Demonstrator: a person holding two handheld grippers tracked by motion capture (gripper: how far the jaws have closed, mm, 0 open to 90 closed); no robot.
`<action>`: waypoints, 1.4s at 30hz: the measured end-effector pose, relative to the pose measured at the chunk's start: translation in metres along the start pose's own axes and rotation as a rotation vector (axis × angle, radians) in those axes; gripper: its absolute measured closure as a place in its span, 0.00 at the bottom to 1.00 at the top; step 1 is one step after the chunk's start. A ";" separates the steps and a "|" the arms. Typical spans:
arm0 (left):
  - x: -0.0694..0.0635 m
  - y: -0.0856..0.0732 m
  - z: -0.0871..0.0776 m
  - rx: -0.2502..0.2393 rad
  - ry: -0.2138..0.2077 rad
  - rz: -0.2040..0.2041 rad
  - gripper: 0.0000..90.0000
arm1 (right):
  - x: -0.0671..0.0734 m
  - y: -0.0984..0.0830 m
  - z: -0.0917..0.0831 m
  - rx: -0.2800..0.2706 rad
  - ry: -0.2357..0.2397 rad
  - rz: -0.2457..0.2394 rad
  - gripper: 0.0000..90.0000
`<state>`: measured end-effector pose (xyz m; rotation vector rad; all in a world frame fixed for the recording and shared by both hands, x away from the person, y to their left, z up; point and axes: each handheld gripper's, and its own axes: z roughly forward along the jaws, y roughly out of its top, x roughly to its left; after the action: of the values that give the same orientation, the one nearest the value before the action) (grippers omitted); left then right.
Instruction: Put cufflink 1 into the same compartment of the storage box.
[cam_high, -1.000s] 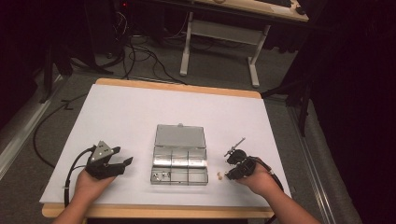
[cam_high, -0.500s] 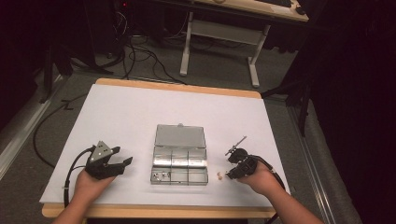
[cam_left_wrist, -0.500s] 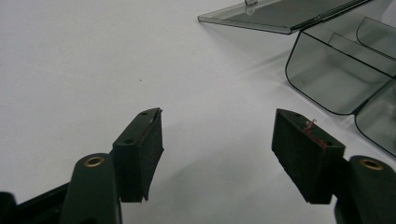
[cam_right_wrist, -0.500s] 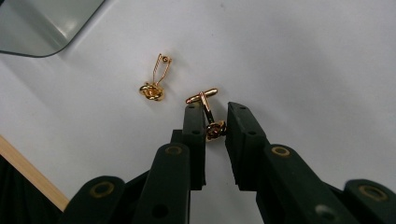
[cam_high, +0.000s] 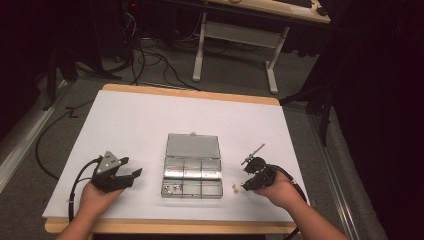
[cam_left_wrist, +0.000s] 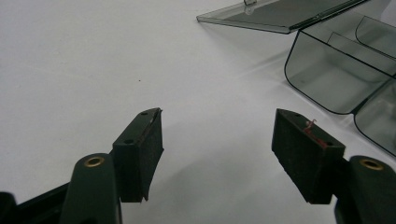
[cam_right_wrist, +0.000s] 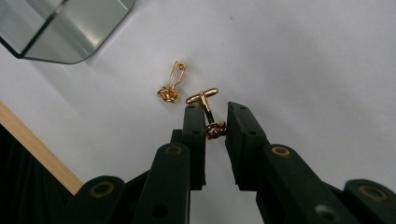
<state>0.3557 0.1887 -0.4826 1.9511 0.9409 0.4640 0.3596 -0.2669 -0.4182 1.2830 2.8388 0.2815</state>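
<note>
With two small pieces already in the compartment box (cam_high: 192, 175), the right claw (cam_right_wrist: 215, 122) clenches one gold cufflink (cam_right_wrist: 210, 119), its twin (cam_right_wrist: 170, 88) unpicked, left claw (cam_left_wrist: 217, 149) released.

Two small gold knot cufflinks (cam_right_wrist: 168, 94) (cam_right_wrist: 208, 119): polished shiny metal. Clear compartment box (cam_high: 192, 175): glossy smooth plastic. Black gripper pads (cam_left_wrist: 149, 149): matt, rough-textured. White tabletop (cam_high: 140, 125): matt, smooth, pale wood edge.

Left claw (cam_left_wrist: 217, 149) agape; right claw (cam_right_wrist: 215, 128) clamped.
</note>
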 end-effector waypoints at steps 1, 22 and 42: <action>0.000 0.000 0.000 0.000 0.000 0.000 0.38 | 0.000 0.000 -0.001 -0.003 0.001 -0.007 0.88; 0.000 0.000 0.000 -0.001 0.002 0.003 0.38 | 0.016 0.017 -0.017 -0.005 -0.007 -0.054 0.88; 0.000 0.000 0.000 -0.005 -0.003 -0.006 0.38 | 0.039 0.042 -0.025 -0.016 -0.004 -0.160 0.88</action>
<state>0.3558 0.1892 -0.4827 1.9430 0.9422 0.4594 0.3629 -0.2150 -0.3842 1.0437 2.9073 0.2960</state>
